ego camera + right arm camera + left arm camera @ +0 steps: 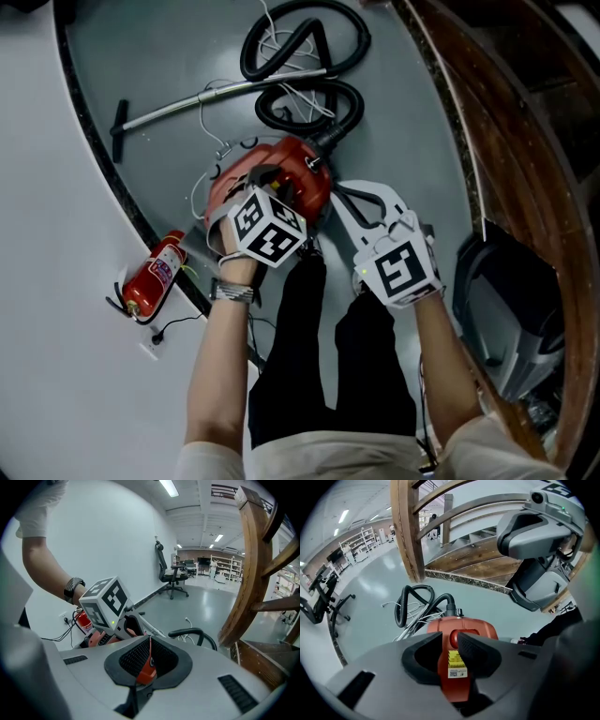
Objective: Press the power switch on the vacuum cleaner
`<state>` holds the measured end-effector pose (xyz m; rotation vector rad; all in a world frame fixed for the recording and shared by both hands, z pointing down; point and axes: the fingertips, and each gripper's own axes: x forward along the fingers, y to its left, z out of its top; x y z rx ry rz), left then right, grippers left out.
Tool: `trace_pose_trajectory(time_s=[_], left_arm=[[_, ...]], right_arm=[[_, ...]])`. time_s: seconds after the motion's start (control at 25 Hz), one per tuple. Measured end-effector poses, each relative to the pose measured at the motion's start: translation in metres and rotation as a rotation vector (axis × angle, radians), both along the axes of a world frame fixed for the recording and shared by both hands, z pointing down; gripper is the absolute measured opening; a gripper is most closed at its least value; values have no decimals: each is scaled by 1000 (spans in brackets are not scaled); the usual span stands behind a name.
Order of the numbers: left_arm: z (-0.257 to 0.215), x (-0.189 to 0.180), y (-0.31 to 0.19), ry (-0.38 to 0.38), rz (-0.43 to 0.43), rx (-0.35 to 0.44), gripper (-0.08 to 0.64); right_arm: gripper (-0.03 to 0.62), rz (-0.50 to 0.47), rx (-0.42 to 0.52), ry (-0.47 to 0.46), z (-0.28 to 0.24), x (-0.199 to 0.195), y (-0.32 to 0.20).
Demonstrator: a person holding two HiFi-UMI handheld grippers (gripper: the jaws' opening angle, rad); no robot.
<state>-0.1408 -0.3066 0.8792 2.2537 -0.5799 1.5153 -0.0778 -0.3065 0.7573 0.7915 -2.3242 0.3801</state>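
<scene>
- While the vacuum cleaner (302, 171) lay on the floor in the head view, our left gripper (269, 187) hovered over it.
- Left gripper view: released jaws framed its likely power switch (453, 639); we judged a downward push came next.
- Right gripper view: our right gripper (146, 660) sat clenched, empty.

A: How does the right claw (147, 654) stand?
B: Its dark ribbed pads are all but together. A thin slit between them shows red.
A: And past it?
B: The left claw (124, 628), marker cube on top, is low over the red vacuum cleaner (97, 639) on a bare arm (44, 559) with a dark wristband (71, 587). A fire extinguisher (83, 619) lies by the white wall (108, 536). A black hose (197, 633) curves on the grey floor (211, 602) – an office chair (169, 576) far back, a wooden railing (248, 573) at right.
</scene>
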Motion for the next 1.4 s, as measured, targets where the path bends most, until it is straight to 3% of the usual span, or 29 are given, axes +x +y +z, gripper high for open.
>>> trace_pose_trajectory(time_s=[0.8, 0.84, 0.92, 1.4], left_arm=[[8, -6, -6, -66, -65, -45, 114], [10, -8, -6, -90, -55, -36, 68], [13, -11, -7, -124, -43, -18, 46], [-1, -10, -18, 10, -159, -3, 49]], right_arm=[[31, 53, -47, -19, 10, 2, 6], [31, 58, -50, -18, 10, 2, 7], [31, 68, -56, -18, 11, 4, 8], [31, 84, -45, -26, 7, 9, 4]])
